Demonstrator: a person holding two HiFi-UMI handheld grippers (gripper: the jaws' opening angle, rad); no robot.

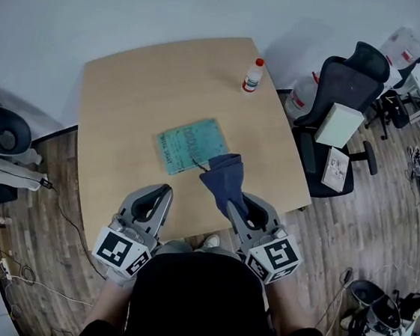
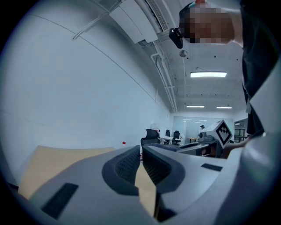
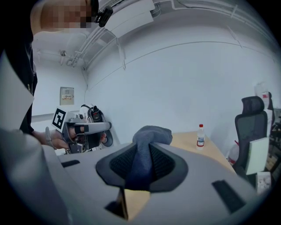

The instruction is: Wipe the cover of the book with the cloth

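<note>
A teal book [image 1: 190, 145] lies flat near the middle of the light wooden table [image 1: 128, 94]. My right gripper [image 1: 235, 202] is shut on a dark blue cloth [image 1: 223, 175]. The cloth bunches up out of the jaws and hangs over the book's near right corner. In the right gripper view the cloth [image 3: 150, 135] fills the space between the jaws of the gripper [image 3: 142, 157]. My left gripper [image 1: 164, 191] hovers over the table's near edge, left of the book and apart from it. Its jaws [image 2: 141, 154] are shut with nothing between them.
A small white bottle with a red cap [image 1: 253, 76] stands at the table's far right edge. A black office chair [image 1: 343, 88] with a pale box [image 1: 339, 125] on it is just right of the table, a water jug [image 1: 302, 96] beside it. Cables lie on the floor at left.
</note>
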